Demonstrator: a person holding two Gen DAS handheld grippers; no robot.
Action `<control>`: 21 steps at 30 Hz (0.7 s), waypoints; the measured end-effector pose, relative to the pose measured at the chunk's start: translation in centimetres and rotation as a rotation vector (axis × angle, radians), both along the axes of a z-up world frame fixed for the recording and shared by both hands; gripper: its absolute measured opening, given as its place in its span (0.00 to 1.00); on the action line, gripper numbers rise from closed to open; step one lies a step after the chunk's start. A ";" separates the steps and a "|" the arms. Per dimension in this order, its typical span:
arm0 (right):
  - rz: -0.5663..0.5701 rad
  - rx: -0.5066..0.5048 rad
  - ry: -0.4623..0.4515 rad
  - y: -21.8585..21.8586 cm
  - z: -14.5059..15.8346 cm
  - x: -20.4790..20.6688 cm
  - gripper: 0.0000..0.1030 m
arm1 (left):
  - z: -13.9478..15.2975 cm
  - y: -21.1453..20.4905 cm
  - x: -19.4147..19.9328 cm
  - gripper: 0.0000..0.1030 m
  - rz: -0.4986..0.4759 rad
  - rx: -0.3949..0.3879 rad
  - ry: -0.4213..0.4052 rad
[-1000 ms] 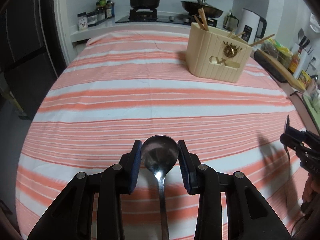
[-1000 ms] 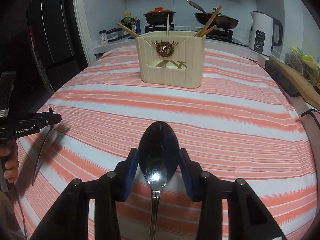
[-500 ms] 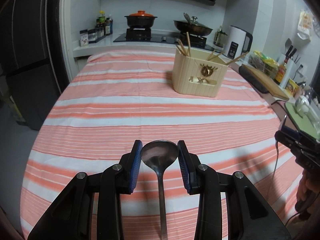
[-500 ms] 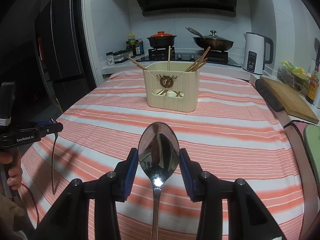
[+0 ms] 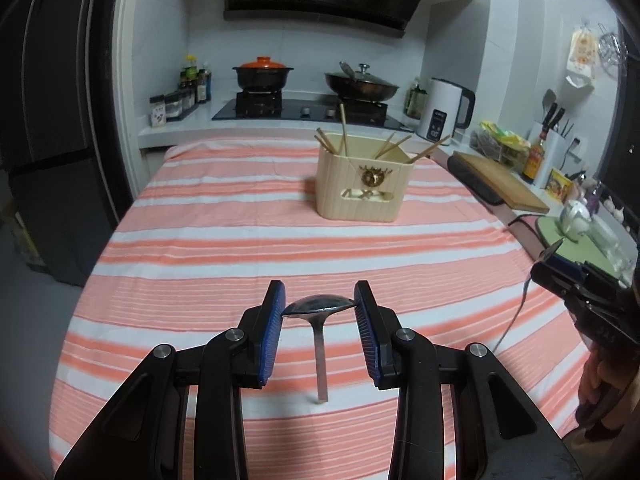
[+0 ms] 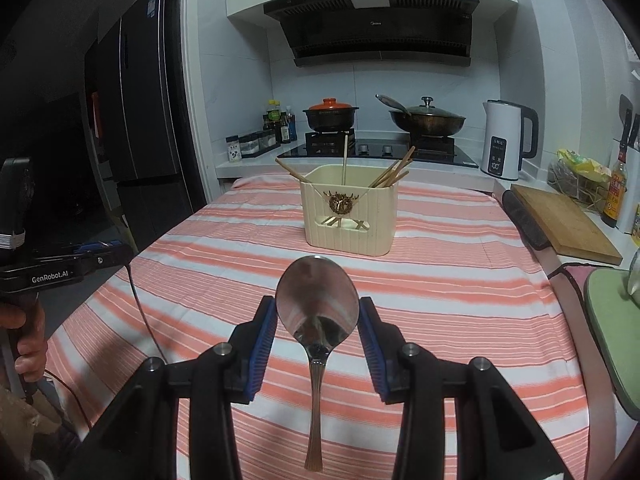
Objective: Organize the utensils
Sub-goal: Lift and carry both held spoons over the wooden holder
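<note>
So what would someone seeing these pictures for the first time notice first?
Two shiny spoons, each clamped by its bowl: one in the left gripper, one in the right gripper, handles hanging over the striped tablecloth. Farther back on that cloth stands a cream utensil holder with chopsticks sticking out.

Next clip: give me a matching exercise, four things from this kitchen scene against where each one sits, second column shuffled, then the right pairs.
Things:
1. spoon
2. chopsticks
3. orange-lidded pot
4. cutting board

Places:
A. on the stove
B. standing in the cream holder
C. on the counter right of the table
D. clamped by its bowl in the right gripper

Pairs: 1-D, 2-B, 3-A, 4-C
</note>
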State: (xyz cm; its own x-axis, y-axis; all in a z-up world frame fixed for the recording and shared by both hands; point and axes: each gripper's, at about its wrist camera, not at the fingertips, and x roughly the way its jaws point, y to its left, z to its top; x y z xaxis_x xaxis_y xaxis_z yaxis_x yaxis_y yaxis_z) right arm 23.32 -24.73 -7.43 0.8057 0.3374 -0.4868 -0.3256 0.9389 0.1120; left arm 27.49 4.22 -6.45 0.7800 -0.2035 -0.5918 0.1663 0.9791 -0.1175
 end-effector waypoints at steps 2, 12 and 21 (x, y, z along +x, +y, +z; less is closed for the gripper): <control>-0.001 0.006 -0.018 0.0 0.7 -0.2 0.41 | 0.5 -0.3 -0.2 0.35 -0.006 -0.003 -0.009; 0.015 0.019 -0.083 0.2 3.6 0.0 0.40 | 2.0 -1.3 0.0 0.34 -0.033 -0.019 -0.028; 0.032 0.029 -0.085 -0.2 4.7 0.6 0.40 | 2.2 -2.1 1.7 0.34 -0.056 -0.032 -0.007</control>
State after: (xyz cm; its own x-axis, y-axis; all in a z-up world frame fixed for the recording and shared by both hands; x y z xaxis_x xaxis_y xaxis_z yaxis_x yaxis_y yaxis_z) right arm 23.92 -24.96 -2.74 0.8324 0.3766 -0.4066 -0.3647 0.9246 0.1098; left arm 29.16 2.15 -4.20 0.7712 -0.2656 -0.5786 0.2213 0.9640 -0.1476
